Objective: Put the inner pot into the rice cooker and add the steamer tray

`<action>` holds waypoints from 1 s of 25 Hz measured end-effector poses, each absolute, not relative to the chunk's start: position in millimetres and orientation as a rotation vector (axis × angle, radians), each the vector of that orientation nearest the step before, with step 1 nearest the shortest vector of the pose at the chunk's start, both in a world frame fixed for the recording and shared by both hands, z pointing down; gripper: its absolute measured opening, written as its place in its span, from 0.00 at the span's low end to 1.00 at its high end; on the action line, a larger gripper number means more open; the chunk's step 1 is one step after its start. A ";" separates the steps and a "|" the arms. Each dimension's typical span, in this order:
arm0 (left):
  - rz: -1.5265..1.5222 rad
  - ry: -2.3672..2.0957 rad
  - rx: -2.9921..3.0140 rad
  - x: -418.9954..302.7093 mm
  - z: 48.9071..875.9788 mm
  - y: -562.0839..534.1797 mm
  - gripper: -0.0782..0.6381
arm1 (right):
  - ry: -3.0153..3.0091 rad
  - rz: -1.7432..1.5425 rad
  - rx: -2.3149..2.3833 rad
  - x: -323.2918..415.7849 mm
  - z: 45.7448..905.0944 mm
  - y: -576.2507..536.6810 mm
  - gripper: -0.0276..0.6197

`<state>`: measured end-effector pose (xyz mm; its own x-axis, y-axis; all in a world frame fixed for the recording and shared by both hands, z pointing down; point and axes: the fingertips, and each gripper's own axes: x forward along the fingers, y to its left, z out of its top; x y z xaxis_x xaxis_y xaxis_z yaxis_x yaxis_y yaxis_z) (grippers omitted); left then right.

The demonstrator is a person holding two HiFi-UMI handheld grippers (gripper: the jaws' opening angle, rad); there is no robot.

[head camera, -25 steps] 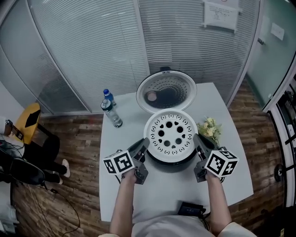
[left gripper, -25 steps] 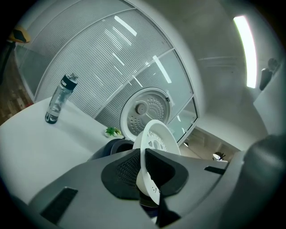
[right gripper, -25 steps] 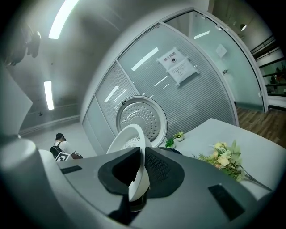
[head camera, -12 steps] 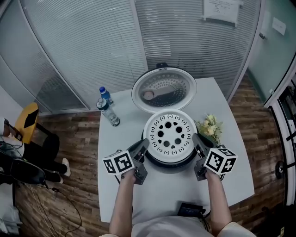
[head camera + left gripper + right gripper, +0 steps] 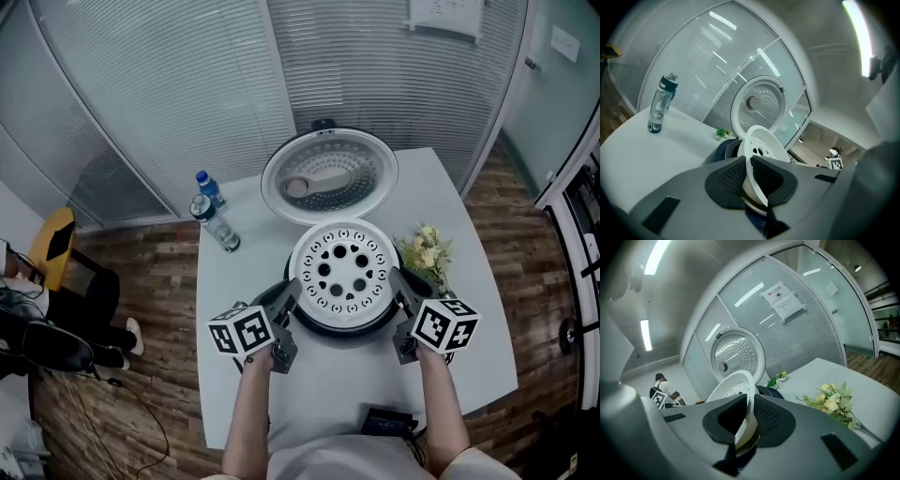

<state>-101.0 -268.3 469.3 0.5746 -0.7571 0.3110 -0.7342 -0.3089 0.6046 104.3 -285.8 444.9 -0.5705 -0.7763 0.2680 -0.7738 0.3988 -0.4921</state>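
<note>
The white perforated steamer tray [image 5: 344, 274] lies level over the mouth of the dark rice cooker [image 5: 310, 327]. My left gripper [image 5: 293, 292] is shut on its left rim. My right gripper [image 5: 401, 283] is shut on its right rim. In the left gripper view the tray's edge [image 5: 761, 143] runs between the pads of that gripper [image 5: 750, 176]. In the right gripper view the rim [image 5: 733, 385] sits likewise in the gripper [image 5: 749, 416]. A pale pot rim [image 5: 749, 439] shows just under the tray. The cooker's lid [image 5: 328, 176] stands open behind.
A water bottle [image 5: 214, 217] stands at the white table's [image 5: 244, 309] left back. A bunch of flowers [image 5: 427, 253] lies right of the cooker. A black device [image 5: 386, 424] sits at the front edge. Glass walls with blinds close the back.
Both grippers have sunk a little with the tray, bringing it closer onto the cooker. The head view has drifted, so the lid and bottle appear slightly higher.
</note>
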 end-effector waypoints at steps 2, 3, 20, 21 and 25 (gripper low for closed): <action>0.004 -1.211 2.099 -97.0 470.9 -271.3 0.16 | 2.653 -0.884 -1.488 106.7 447.9 -289.2 0.11; 0.031 -1.228 2.108 -95.8 471.6 -272.5 0.17 | 2.666 -0.869 -1.504 107.4 449.0 -290.5 0.12; 0.424 -1.426 2.191 -92.5 489.8 -277.3 0.32 | 2.884 -0.568 -1.786 98.8 468.2 -294.7 0.16; 0.442 -1.435 2.198 -91.6 490.2 -277.5 0.32 | 2.887 -0.558 -1.798 98.8 468.6 -295.0 0.16; 0.504 -1.455 2.226 -88.9 490.7 -276.9 0.33 | 2.899 -0.531 -1.823 100.6 470.5 -295.0 0.16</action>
<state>-88.9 -276.9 490.7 0.3826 -0.7646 0.5187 -0.9216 -0.3557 0.1555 100.6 -295.0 470.5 -0.4088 -0.8086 0.4232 -0.9061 0.4151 -0.0822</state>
